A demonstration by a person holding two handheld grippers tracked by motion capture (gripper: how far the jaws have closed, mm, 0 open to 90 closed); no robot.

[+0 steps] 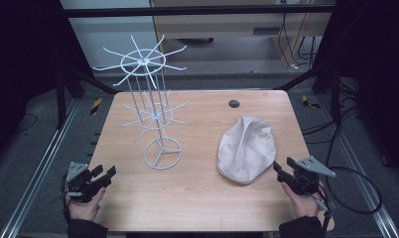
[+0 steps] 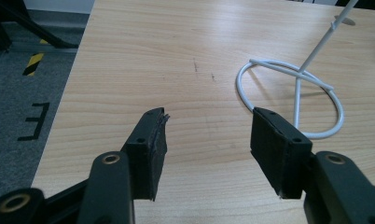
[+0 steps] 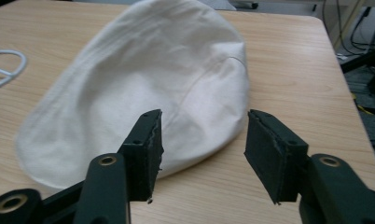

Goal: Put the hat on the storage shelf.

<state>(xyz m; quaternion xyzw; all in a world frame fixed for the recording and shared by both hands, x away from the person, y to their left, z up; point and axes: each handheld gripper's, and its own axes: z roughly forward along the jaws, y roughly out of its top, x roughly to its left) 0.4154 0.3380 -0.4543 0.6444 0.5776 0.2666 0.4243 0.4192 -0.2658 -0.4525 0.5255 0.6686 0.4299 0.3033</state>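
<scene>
Light wooden table (image 1: 197, 198), white wire two-tier display rack (image 1: 153, 111) upright left of centre, cream fabric flat cap (image 1: 247, 148) lying right, possibly crown up, left gripper (image 1: 103, 174) jaws wide apart, empty, right gripper (image 1: 283, 167) gaping empty just beside cap's near edge.

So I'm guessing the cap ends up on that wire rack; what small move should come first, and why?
Probably ease the right gripper forward onto the near edge of the white cap. Its jaws stand open just short of that edge, holding nothing, with the cap flat on the table. The left gripper, also open, faces the rack base instead.
</scene>
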